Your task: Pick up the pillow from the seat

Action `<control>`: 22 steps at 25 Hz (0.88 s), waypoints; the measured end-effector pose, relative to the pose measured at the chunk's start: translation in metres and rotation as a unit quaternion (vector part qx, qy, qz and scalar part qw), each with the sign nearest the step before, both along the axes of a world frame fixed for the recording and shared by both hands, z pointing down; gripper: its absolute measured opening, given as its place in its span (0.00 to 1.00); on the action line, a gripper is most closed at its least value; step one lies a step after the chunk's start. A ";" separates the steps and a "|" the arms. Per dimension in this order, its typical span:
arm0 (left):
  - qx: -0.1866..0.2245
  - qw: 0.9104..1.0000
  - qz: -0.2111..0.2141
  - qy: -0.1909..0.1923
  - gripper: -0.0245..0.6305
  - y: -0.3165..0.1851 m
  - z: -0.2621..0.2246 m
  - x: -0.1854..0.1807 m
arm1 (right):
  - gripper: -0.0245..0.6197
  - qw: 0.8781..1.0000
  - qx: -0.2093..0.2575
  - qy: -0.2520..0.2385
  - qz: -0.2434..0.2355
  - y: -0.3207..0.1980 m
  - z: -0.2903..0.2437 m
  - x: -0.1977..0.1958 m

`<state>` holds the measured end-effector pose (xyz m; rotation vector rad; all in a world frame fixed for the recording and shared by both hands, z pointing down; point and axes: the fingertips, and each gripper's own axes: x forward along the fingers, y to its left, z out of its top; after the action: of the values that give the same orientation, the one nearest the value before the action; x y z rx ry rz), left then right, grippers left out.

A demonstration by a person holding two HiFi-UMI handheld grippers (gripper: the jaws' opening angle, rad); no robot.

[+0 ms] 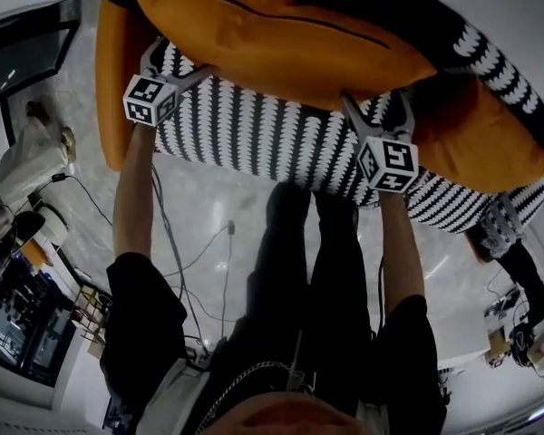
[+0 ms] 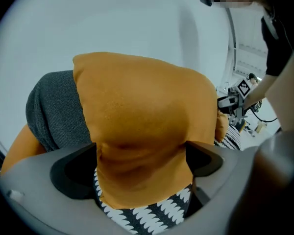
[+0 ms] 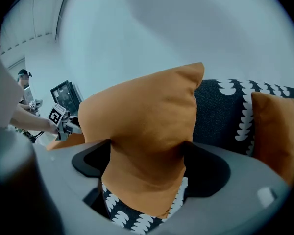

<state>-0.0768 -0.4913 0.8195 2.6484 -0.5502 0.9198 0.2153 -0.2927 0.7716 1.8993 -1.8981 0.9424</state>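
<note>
A long orange pillow [image 1: 272, 34] lies across the black-and-white patterned seat [image 1: 254, 130]. My left gripper [image 1: 179, 60] is at the pillow's left end and my right gripper [image 1: 376, 107] at its right end. In the left gripper view an end of the pillow [image 2: 142, 111] fills the gap of the left gripper [image 2: 142, 165], whose jaws stand wide. The right gripper view shows the same: a corner of the pillow [image 3: 147, 116] sits between the widely spread jaws of the right gripper [image 3: 147, 165]. Patterned seat fabric shows below the pillow in both views.
A second orange cushion [image 1: 113, 80] leans at the seat's left end and a third [image 1: 485, 139] lies at its right. A grey cushion [image 2: 54, 111] sits behind the pillow. Cables [image 1: 177, 243], bags and a shelf [image 1: 18, 315] crowd the floor at the left.
</note>
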 end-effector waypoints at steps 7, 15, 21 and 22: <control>-0.017 0.999 0.023 0.013 0.88 -0.003 -0.004 0.002 | 0.77 1.000 -0.009 0.025 0.017 -0.004 0.002 -0.001; -0.008 0.999 0.011 0.029 0.70 0.031 -0.015 0.032 | 0.60 1.000 -0.012 0.016 0.010 0.009 0.003 0.025; 0.012 1.000 0.010 0.009 0.57 0.049 -0.027 0.021 | 0.50 1.000 -0.008 0.026 0.004 0.015 -0.008 0.019; 0.011 1.000 0.010 0.008 0.56 0.052 -0.027 0.019 | 0.50 1.000 -0.009 0.027 0.003 0.015 -0.009 0.018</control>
<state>-0.0575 -0.4393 0.7922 2.6834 -0.5357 0.9030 0.2338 -0.2773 0.7628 1.9018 -1.8480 0.8967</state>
